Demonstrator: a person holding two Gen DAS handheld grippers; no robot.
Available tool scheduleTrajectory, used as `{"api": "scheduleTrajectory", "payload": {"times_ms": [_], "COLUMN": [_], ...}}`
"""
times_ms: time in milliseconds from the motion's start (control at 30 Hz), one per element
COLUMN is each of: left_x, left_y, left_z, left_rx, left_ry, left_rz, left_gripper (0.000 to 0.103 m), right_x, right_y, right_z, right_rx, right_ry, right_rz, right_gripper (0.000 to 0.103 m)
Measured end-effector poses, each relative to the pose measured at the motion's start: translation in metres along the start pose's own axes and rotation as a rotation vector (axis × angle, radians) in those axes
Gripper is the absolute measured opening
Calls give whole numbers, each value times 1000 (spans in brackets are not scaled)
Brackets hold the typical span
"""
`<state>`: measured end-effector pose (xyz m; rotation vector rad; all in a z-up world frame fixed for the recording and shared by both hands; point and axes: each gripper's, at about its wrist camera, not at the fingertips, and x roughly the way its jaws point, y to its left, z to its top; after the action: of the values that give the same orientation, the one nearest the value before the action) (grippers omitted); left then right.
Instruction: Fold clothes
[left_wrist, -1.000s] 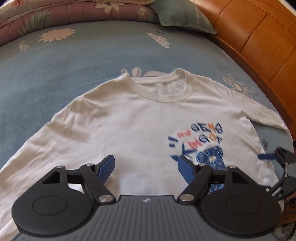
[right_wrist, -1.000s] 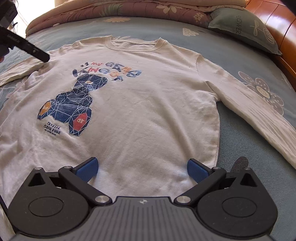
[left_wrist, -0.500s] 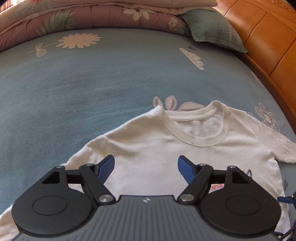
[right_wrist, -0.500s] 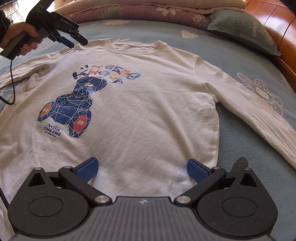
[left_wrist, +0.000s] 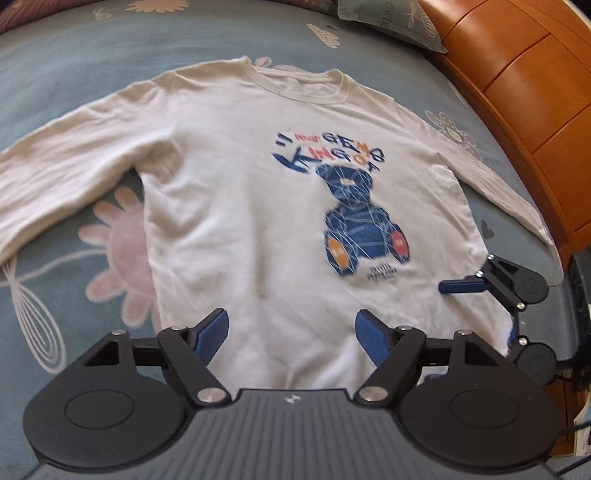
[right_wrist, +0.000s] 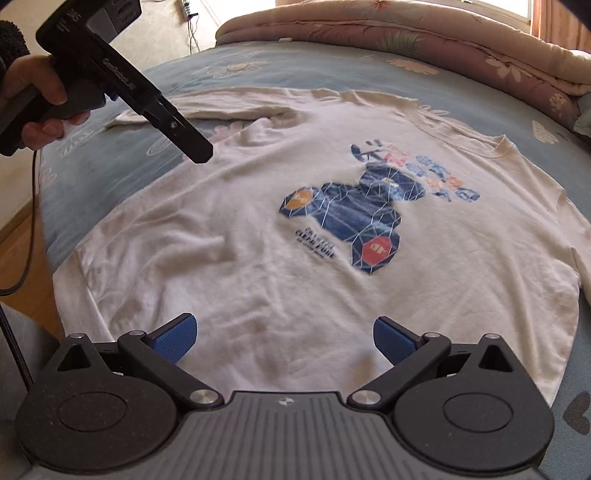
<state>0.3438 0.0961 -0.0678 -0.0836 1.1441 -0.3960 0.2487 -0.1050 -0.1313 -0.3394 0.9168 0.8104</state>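
A white long-sleeve shirt with a blue bear print lies face up and flat on the bed, both sleeves spread out. My left gripper hovers open over the hem area with nothing between its fingers. In the right wrist view a hand holds the left gripper above the shirt's left side. My right gripper is open too, low over the shirt near its hem. The left wrist view shows the right gripper at the shirt's lower right edge.
The blue flowered bedsheet lies around the shirt. A wooden headboard runs along the right side, with a green pillow at its far end. A folded quilt lies at the back. The bed's edge and floor are at left.
The left gripper pulled back from the collar to the hem area. The right gripper swung round, so it sees the shirt from the side. Both stayed open.
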Motion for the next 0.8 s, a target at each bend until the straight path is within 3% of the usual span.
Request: {"api": "scheduleTrajectory", "payload": {"times_ms": [133,333,433,633,800], "left_x": [2,5,6,7,7], "left_y": [-5,-13,-17,-15,-14], "left_z": [-22,-54,-70,-77,-81], "left_rx": [3,8,10,-65,-123], "left_ry": [9,22,29,-9,-41], "left_rz": [-36,-89,-116,-119,-116], "left_gripper": [76,80,81,82,90], "right_x": [-10,-23,-12,-9,-9], "right_y": [8,-8,-6,-9,-11], "right_z": [-18,-13,-10,-17,-18], "right_rx": [-103,58,71,164,177], "right_ry": [6,-15,22,-2,-3], "right_rz": [-59,-166,-221,-207,-196], "right_gripper": [103,103,103,103,103]}}
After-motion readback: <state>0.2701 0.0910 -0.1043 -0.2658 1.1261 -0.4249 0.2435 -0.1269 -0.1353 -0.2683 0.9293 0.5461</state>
